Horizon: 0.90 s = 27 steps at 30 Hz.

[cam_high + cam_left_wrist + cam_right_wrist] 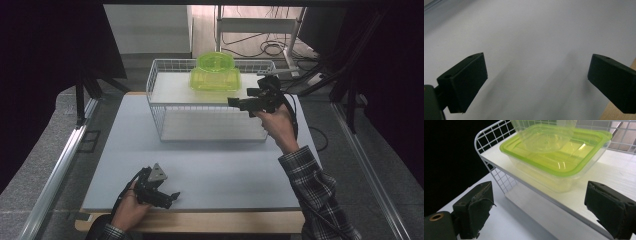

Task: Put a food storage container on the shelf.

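Right claw (235,102) wide open, empty, touching nothing; hovering just off the front right of the wire rack (156,95), aimed at the green-lidded box (215,79). In right gripper view both jaws stand far apart with the box (554,160) between and beyond them, not yet reached.

Box sits on the rack's white top shelf (172,90), toward the back, with a round clear tub (216,61) stacked on its lid. Tub base (544,137) rests on the lid centre.

Handling judgement: thin clear plastic, looks empty, so light. Walls likely flex under squeeze; glossy, so slippery. Lid rim (564,173) stiffest part, best purchase at near short edge, 1 jaw above lid lip and 1 below, or across the body just under the rim. Stacked tub loose on top by the look of it: any tilt or jerk could slide it off. Take tub off first or keep box dead level. Rack's wire rim (484,135) stands above shelf at sides; approach from the open front.

Left claw (171,196) also wide open, empty, parked low over bare worktop (225,175) near front edge, well apart from rack. Left gripper view: jaws spread, worktop surface (536,50) between them.
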### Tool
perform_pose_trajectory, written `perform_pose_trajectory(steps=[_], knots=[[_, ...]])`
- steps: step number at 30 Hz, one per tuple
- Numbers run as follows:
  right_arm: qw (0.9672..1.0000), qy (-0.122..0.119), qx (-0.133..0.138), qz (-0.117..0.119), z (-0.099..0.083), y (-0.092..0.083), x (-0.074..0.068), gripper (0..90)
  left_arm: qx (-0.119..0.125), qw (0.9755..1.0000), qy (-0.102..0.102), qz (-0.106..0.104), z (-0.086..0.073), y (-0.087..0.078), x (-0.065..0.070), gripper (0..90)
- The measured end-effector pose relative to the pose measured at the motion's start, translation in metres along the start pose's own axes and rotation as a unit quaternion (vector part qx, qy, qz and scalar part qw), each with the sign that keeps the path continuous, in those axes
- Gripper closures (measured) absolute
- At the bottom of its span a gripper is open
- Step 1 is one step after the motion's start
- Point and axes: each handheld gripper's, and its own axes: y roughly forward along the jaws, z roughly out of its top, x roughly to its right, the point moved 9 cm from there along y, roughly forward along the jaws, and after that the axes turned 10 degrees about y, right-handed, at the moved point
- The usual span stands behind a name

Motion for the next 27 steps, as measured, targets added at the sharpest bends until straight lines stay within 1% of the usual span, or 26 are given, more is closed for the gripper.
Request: perform_pose_trajectory(steps=[8,22,26,27], knots=[[0.9998,-0.018,-0.002,-0.009,-0.011,-0.002,0.000,5.9,0.001,1.0000,0.002,0.003,0.000,0.000,0.000,2.4],[0.9997,-0.021,-0.010,-0.009,-0.032,-0.004,0.004,5.3,0.000,1.0000,0.003,0.004,0.000,0.000,0.000,2.3],[0.9994,-0.027,-0.013,-0.014,-0.042,-0.005,0.005,5.0,-0.001,1.0000,0.005,0.004,0.000,0.000,0.000,2.3],[0.9994,-0.027,-0.013,-0.014,-0.042,-0.005,0.005,5.0,-0.001,1.0000,0.005,0.004,0.000,0.000,0.000,2.3]])
